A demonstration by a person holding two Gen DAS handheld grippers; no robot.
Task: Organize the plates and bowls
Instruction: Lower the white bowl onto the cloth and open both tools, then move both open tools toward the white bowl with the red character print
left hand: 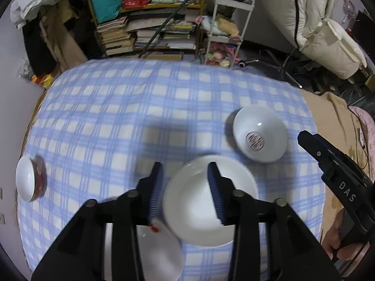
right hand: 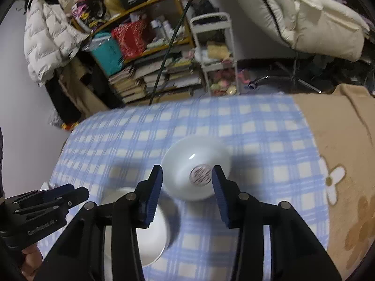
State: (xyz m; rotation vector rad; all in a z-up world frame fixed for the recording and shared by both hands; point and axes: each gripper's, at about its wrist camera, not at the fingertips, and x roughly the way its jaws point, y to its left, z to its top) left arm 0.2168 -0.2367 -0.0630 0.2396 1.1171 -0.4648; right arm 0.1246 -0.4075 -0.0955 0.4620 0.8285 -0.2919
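The far half of the blue checked cloth lies bare – wide room across the upper middle of the left wrist view. Lower down, the way is crowded: a white plate at bottom centre, a white bowl just beside it at right, another plate at the bottom edge. A red-patterned bowl blocks the left rim – bookshelves and a cart stand beyond.

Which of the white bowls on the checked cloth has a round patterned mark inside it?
The white bowl with the round mark, at the cloth's right side beside the white plate. The red-sided bowl at the left edge shows a plain white interior.
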